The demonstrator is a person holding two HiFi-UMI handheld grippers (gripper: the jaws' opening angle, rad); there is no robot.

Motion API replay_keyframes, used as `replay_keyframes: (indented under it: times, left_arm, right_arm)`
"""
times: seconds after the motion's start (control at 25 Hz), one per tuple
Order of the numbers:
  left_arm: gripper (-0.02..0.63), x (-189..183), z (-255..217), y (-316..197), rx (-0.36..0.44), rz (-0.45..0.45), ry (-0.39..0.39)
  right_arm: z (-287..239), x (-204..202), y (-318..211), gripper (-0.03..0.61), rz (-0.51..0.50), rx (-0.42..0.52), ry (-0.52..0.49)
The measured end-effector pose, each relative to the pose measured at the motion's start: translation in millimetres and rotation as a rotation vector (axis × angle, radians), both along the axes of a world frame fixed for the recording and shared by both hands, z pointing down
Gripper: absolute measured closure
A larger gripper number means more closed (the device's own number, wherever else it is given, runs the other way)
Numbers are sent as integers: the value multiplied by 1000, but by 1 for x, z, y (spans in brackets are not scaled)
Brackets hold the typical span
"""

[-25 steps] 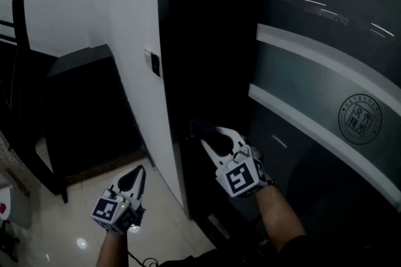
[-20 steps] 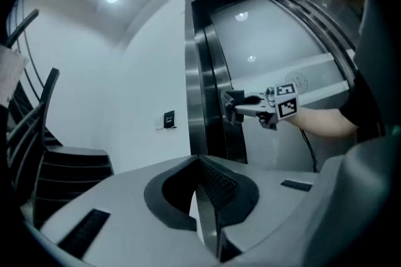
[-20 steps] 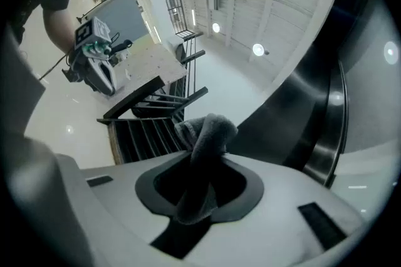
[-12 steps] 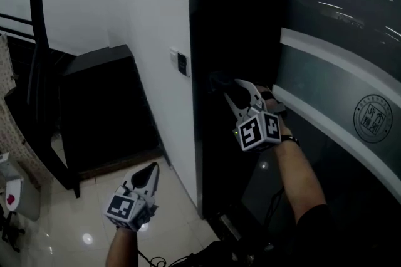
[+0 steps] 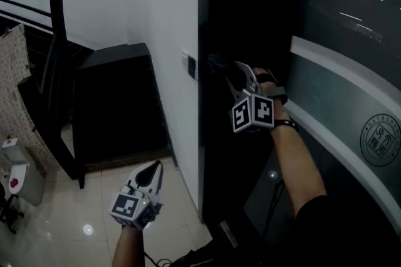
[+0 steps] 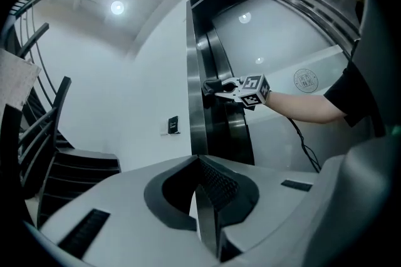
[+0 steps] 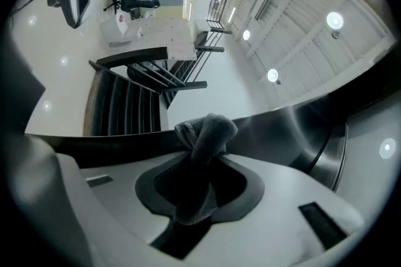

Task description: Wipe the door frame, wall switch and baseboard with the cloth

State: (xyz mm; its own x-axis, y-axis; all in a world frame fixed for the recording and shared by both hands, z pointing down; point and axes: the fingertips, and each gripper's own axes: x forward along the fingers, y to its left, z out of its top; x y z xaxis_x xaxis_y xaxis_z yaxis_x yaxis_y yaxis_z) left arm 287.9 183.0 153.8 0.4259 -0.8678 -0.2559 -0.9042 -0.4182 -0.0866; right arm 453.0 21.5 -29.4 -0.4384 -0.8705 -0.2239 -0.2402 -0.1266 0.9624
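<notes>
Evidently presses the cloth [image 7: 210,131], clamped in the right gripper [image 5: 233,74], on the door frame [image 5: 213,9] for wiping, with the left gripper [image 5: 152,172] low aside, jaws together and empty

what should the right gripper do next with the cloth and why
Probably slide the right gripper along the door frame, pressing the cloth on it. That gripper is shut on the cloth, whose bunched end sits at the frame's dark edge, about level with the wall switch. The left gripper hangs low, shut and empty.
</notes>
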Motion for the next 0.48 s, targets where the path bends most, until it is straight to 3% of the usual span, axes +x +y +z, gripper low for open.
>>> replay_keyframes:
  times: [0.24,0.48]
  left_arm:
    - [621,-15,11,-3,-30,-37,50]
    - [621,-15,24,-18,-63,-14,65]
  right_arm:
    - [10,-6,-12,489,9,-14,26]
    - [47,-6,-12,489,14,-44,46]
